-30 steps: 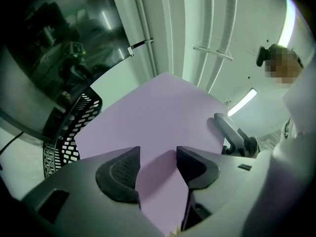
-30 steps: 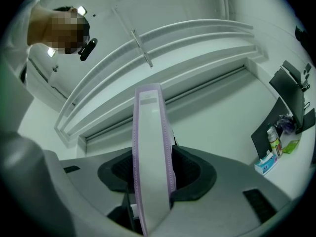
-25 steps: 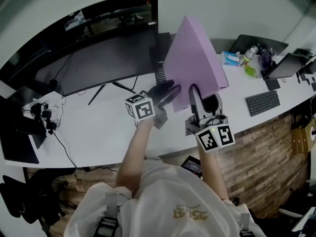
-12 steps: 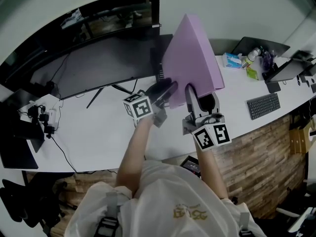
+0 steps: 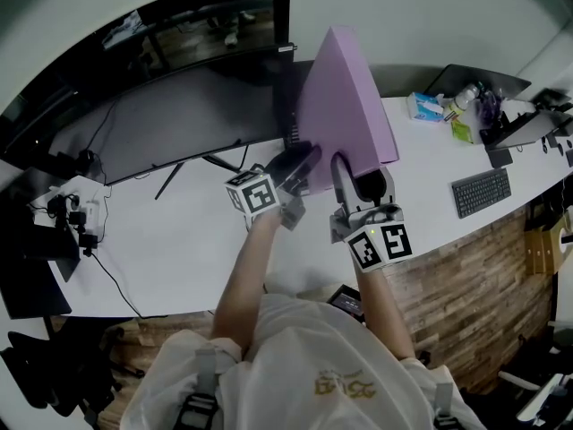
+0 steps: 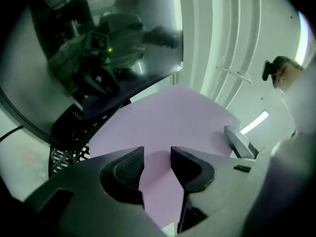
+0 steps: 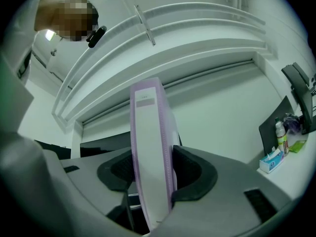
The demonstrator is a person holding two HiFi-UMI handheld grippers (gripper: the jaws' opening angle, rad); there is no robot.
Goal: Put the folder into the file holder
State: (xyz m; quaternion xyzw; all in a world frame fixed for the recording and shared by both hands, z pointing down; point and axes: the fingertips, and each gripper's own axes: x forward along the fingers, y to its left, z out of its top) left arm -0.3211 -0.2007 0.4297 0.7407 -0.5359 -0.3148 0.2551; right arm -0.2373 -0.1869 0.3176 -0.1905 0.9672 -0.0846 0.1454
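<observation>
A large purple folder (image 5: 345, 97) stands on edge above the white desk (image 5: 179, 231), tilted away from me. My right gripper (image 5: 360, 176) is shut on its near lower edge; in the right gripper view the spine (image 7: 150, 147) sits pinched between both pads. My left gripper (image 5: 300, 159) is at the folder's lower left corner with its jaws closing. In the left gripper view the folder's purple face (image 6: 163, 127) fills the gap between the pads (image 6: 126, 169), with no visible press. The black mesh file holder (image 6: 64, 147) stands just behind and left of the folder (image 5: 288, 119), mostly hidden.
A wide curved monitor (image 5: 179, 115) spans the back left of the desk. A keyboard (image 5: 482, 191), a tissue box (image 5: 425, 106), a bottle (image 5: 461, 101) and an open laptop (image 5: 474, 77) lie to the right. Cables and a power brick (image 5: 67, 209) are at the far left.
The left gripper's jaws have narrowed around the folder's lower corner. The folder has shifted slightly left and away with the right gripper still holding it.
</observation>
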